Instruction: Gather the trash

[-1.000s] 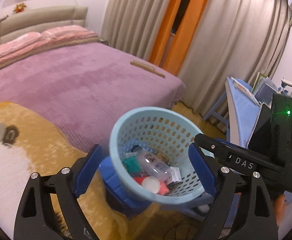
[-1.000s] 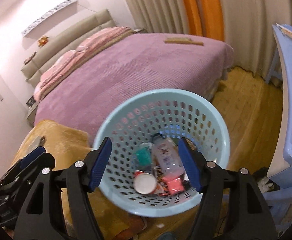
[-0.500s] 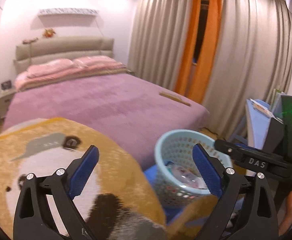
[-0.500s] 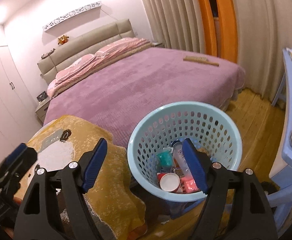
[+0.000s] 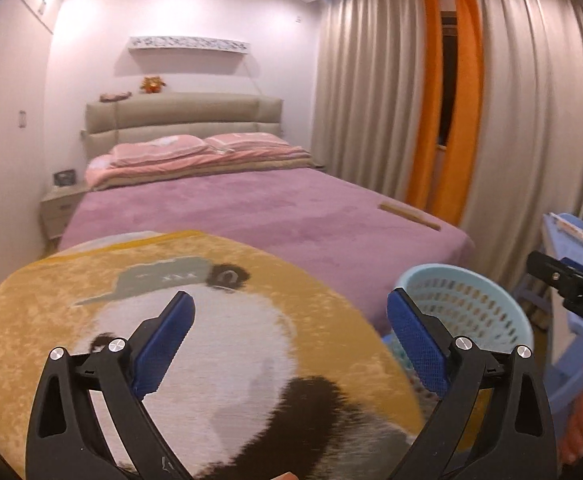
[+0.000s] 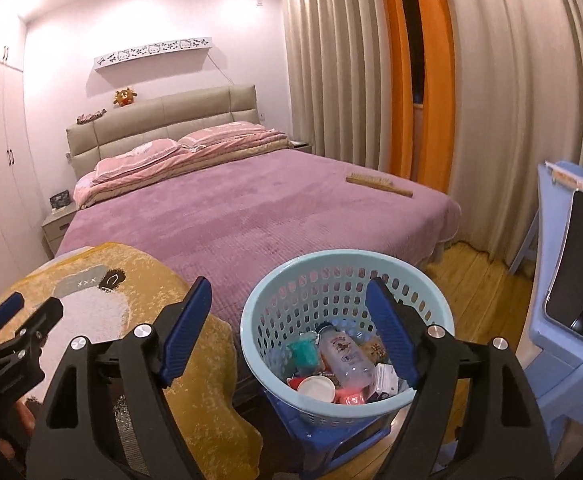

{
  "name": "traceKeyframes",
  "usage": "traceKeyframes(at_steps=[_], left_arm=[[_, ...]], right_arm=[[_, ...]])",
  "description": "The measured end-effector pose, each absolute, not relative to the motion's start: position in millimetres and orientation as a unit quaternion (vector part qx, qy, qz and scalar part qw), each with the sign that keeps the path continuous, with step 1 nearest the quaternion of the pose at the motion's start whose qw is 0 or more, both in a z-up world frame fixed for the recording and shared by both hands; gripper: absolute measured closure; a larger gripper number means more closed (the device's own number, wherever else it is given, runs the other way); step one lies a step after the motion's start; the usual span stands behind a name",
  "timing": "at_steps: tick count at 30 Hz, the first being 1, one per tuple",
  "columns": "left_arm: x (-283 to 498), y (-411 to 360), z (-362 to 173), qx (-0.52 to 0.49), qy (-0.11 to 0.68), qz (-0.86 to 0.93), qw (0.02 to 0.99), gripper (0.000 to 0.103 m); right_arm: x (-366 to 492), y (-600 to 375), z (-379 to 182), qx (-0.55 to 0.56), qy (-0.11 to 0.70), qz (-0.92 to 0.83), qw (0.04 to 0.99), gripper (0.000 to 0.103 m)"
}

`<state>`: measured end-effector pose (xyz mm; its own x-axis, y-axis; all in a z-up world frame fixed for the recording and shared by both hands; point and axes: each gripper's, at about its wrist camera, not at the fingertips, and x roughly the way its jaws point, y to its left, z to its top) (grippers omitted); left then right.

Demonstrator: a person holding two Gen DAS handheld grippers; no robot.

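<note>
A light blue perforated basket (image 6: 343, 276) stands on a dark blue stool (image 6: 323, 436) at the foot of the bed. It holds trash: a clear bottle (image 6: 345, 354), a green item (image 6: 303, 354), a red-rimmed white lid (image 6: 316, 388) and pink pieces. The basket also shows in the left wrist view (image 5: 463, 304). My right gripper (image 6: 287, 332) is open and empty, above and in front of the basket. My left gripper (image 5: 289, 344) is open and empty over a yellow panda blanket (image 5: 91, 320), left of the basket.
A bed with a purple cover (image 6: 251, 208) fills the middle; a wooden brush (image 6: 379, 185) lies on its far right corner. A light blue plastic chair (image 6: 563, 320) with a dark tablet stands right. Curtains (image 6: 351, 60) hang behind. A nightstand (image 6: 57, 228) is at left.
Both grippers have pulled back and tilted up from over the basket. The left one has swung left over the panda blanket. The basket now sits lower and farther off.
</note>
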<state>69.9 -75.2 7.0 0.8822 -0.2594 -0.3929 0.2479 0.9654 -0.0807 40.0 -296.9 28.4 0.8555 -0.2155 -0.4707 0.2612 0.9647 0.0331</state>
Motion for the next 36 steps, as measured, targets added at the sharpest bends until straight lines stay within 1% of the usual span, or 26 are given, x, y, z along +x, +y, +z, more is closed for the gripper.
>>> traceKeyframes(at_steps=[5,8,12,21,23,36], left_arm=[[67,-59,14,-0.013,0.185,-0.107,0.977,0.009],[64,-53,10,-0.008,0.175,-0.091,0.980,0.009],[69,-46,5,-0.025,0.192,-0.093,0.977,0.009],[62,-39,7,-0.031,0.180,-0.080,0.980,0.009],[60,-40,8,-0.028,0.175,-0.079,0.981,0.008],[58,-41,8,-0.026,0.173,-0.080,0.981,0.007]], right_arm=[[40,-284,27,0.034,0.233,-0.120,0.965,0.026],[40,-276,25,0.026,0.230,-0.119,0.965,0.025],[39,-263,23,0.013,0.223,-0.121,0.967,0.023],[39,-251,16,0.013,0.228,-0.107,0.968,0.020],[39,-250,17,0.013,0.228,-0.104,0.968,0.018],[44,-251,14,0.021,0.234,-0.098,0.967,0.016]])
